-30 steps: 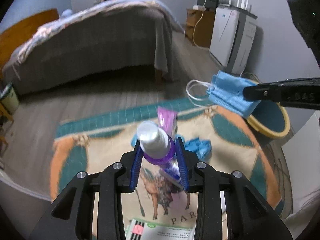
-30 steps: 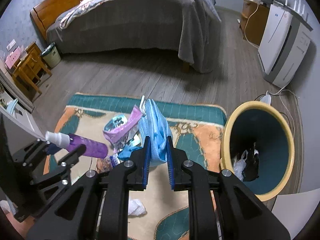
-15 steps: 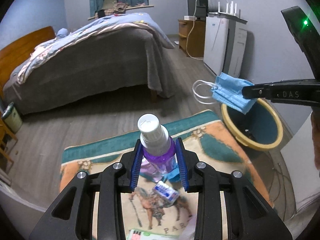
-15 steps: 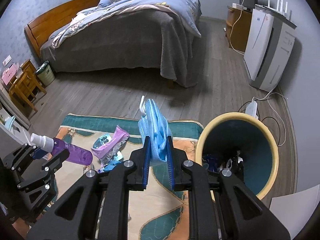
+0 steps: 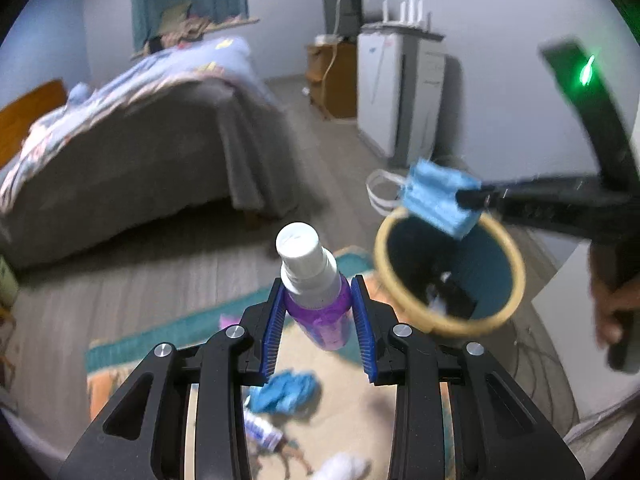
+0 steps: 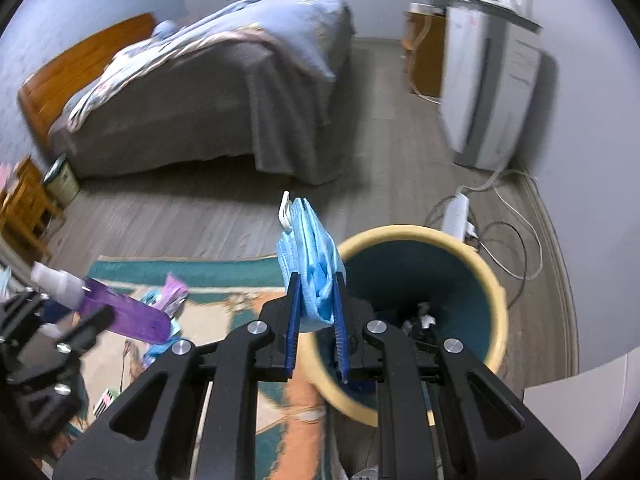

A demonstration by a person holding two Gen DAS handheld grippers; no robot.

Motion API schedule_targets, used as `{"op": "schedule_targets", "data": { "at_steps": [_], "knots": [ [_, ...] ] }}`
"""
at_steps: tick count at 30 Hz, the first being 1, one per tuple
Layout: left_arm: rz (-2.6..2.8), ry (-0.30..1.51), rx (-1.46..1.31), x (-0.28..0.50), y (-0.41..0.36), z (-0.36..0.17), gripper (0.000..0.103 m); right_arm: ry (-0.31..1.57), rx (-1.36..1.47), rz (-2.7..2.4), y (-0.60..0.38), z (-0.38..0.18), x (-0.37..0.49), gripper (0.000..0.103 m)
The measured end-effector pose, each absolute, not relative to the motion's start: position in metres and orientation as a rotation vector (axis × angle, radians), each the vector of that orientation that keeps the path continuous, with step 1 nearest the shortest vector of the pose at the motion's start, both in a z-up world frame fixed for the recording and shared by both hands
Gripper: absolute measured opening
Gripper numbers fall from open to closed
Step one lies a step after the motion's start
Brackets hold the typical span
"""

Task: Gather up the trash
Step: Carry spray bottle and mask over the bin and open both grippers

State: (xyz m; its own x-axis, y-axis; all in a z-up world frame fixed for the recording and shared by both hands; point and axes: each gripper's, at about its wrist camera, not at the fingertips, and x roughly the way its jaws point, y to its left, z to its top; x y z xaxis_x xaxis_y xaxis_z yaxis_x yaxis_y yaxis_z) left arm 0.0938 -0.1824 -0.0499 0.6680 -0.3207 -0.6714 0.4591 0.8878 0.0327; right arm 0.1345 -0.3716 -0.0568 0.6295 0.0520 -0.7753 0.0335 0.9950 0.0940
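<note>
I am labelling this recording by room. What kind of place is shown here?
Most likely a bedroom in a home: a large bed with a rumpled quilt, a patterned rug on wood flooring, and a yellow-rimmed trash bin.

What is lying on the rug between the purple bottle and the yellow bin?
In the left wrist view, only bare rug separates the purple bottle from the bin.

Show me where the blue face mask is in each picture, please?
Left wrist view: the blue face mask is right of centre, pinched by the right gripper that reaches in from the right edge, above the bin's far rim.
Right wrist view: the mask is at the centre, clamped between the right gripper's blue pads, left of the bin's opening.
Shared landmark: the yellow-rimmed trash bin.
</note>
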Motion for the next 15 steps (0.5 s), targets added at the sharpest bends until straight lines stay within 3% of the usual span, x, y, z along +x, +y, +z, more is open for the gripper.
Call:
{"op": "schedule_targets", "data": {
  "at_steps": [7,15],
  "knots": [
    [-0.568,0.707,0.208,0.112,-0.236,-0.04,0.034,0.92,0.208,-0.094,-0.438,-0.076,0.13,0.015],
    [-0.69,0.781,0.24,0.115,-0.299,-0.088,0.034,1.038,0.392,-0.205,-0.489,-0.126,0.134,0.015]
  ]
}}
